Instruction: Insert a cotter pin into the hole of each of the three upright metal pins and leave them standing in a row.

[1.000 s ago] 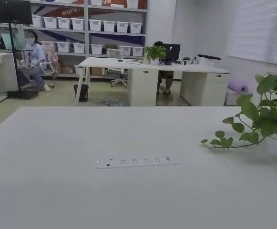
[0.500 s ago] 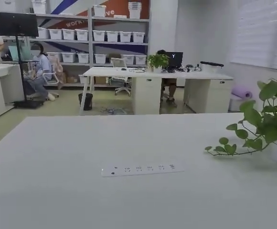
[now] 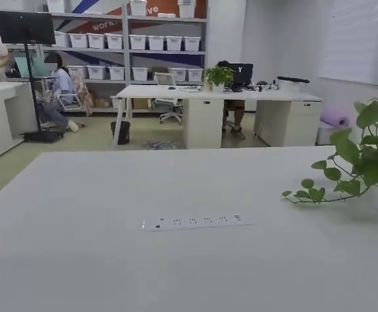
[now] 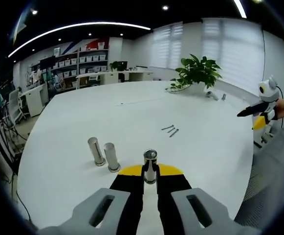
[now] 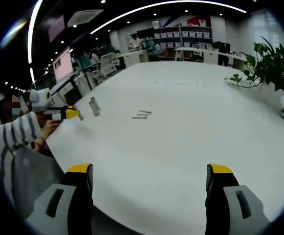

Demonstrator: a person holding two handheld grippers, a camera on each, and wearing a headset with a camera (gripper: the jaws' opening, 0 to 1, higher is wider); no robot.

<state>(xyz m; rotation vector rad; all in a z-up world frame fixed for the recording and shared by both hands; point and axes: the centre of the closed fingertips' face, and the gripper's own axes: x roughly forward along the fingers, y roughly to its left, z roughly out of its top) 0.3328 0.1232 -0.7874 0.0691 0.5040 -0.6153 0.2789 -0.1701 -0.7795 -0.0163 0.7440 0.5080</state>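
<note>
Head: your view only drifted across the power strip [image 3: 197,222]; nothing moved.
Left gripper [image 4: 150,172]: clamped on one metal pin [image 4: 150,161], near the two other pins [image 4: 112,156].
Right gripper [image 5: 149,172]: gaped wide, empty.
Cotter pins [image 4: 169,130]: lay loose; none looked inserted.

Large white surface [image 3: 78,260] recorded in the foreground, with a white power strip [image 3: 197,222] set on it midway. A leafy potted plant [image 3: 364,162] is seen at its right edge. Pale floor [image 3: 91,140] noted beyond. A white desk [image 3: 215,94] is placed mid-room and topped by a small plant [image 3: 218,76] and a dark screen [image 3: 241,68]. The back wall is lined with shelving [image 3: 136,45] stacked with white bins. A monitor on a black stand [image 3: 25,27] is noted at left. The right-hand windows are covered by white blinds [image 3: 364,39]. The ceiling is lit by a long light strip [image 4: 83,27] and small spotlights.
</note>
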